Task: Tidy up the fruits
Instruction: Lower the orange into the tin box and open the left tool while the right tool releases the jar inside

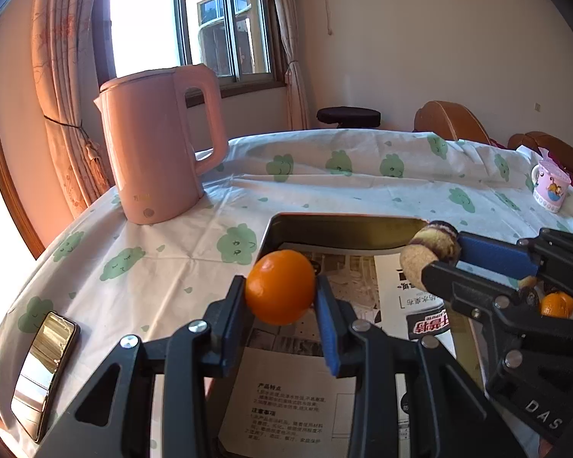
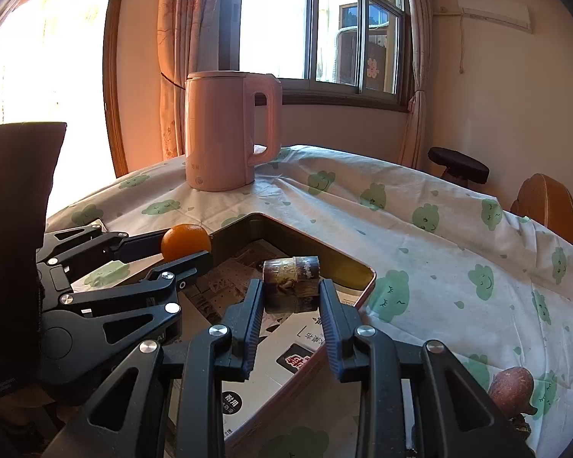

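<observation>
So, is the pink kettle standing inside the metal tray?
No. The pink kettle stands upright on the tablecloth, beyond the far corner of the metal tray.

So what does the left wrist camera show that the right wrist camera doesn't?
Only the left wrist view shows the glossy dark smartphone, the pink cartoon mug and a second orange beyond the right gripper. Only the right wrist view shows the brown rounded fruit on the cloth. Both show the pink electric kettle, the paper-lined metal tray, the left gripper shut on the round orange, and the right gripper shut on the brown sugarcane piece.
</observation>
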`<action>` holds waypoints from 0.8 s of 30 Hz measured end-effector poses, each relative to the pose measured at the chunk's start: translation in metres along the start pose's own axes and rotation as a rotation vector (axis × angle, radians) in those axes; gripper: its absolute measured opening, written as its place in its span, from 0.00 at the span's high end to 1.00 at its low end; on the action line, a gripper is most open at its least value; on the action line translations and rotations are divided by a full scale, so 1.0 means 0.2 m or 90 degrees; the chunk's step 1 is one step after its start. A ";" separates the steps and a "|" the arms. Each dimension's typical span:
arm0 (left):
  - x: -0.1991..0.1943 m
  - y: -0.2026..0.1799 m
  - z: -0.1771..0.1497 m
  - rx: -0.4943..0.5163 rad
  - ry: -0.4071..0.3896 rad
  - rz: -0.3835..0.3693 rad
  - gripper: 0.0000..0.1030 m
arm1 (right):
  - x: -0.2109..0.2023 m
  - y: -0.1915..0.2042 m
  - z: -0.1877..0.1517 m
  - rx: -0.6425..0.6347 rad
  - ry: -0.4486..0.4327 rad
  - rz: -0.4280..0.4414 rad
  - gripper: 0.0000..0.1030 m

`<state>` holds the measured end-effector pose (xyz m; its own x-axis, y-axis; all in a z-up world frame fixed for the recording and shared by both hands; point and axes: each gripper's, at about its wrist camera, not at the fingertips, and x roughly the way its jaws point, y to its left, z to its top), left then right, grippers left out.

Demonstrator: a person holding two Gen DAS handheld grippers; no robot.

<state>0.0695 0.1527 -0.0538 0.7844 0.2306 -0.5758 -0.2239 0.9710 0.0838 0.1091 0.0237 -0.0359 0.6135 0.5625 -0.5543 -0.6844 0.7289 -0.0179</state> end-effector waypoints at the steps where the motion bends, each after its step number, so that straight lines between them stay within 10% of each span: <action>1: 0.01 0.00 0.00 0.000 0.003 0.000 0.64 | 0.01 0.00 0.00 0.000 0.005 0.001 0.70; 24: 0.03 -0.02 -0.01 0.025 0.017 0.021 0.53 | 0.15 0.02 -0.05 -0.002 0.059 0.004 0.69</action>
<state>0.0745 0.1510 -0.0595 0.7606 0.2620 -0.5941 -0.2269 0.9645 0.1348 0.1207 0.0391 -0.0611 0.5702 0.5291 -0.6284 -0.6896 0.7240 -0.0162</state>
